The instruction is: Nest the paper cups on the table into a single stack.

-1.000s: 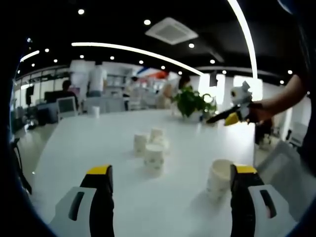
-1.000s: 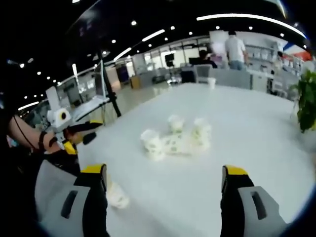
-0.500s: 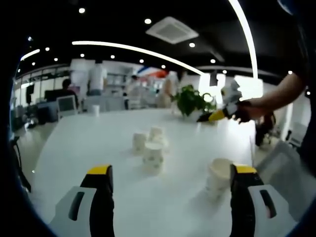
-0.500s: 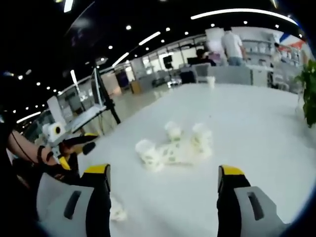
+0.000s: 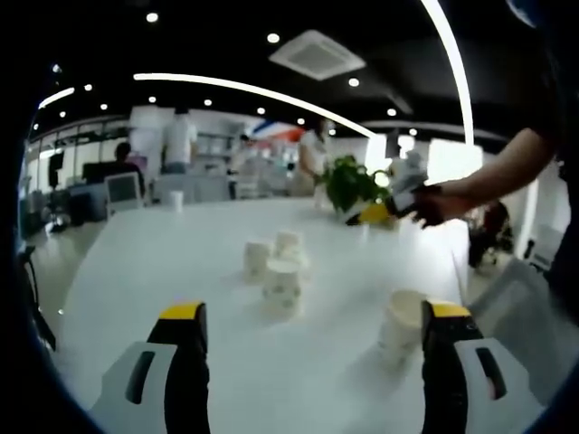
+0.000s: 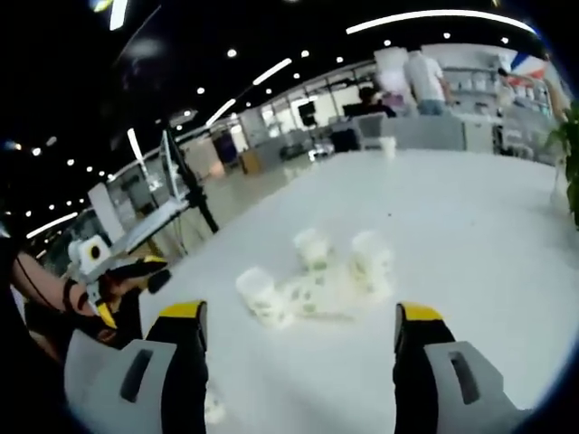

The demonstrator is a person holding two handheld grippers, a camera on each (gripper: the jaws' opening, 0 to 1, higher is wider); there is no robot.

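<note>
Paper cups sit on the white desk (image 5: pixel 163 271), none nested yet by the look of it. Landmark = cluster of three cups (image 5: pixel 276 262) mid-desk. In left gripper view: two upright behind, one nearer upright cup (image 5: pixel 282 289) in front, mouths up, long axes vertical. A fourth, lone cup (image 5: pixel 400 325), stands well apart from cluster, nearer the camera, just beside the left tool's (image 5: pixel 312 362) right jaw, mouth up.

Left tool: jaws spread wide, nothing between them. Right tool (image 6: pixel 294 362): also released, empty. It shows in left gripper view too, raised beyond the cluster near a potted plant (image 5: pixel 348 185), held by a hand (image 5: pixel 434 203).

Right gripper view: cluster (image 6: pixel 317 276) lies straight ahead between the jaws. One cup there (image 6: pixel 258 294) looks tipped, mouth toward camera-left, long axis about level w/ desk; blurred, so not sure. Others upright.

Judgement: left tool is nearer the lone cup, offset to its right; right tool is better lined up on cluster. Next move prob. needs a grab by the cup wall, keeping axis vertical.
</note>
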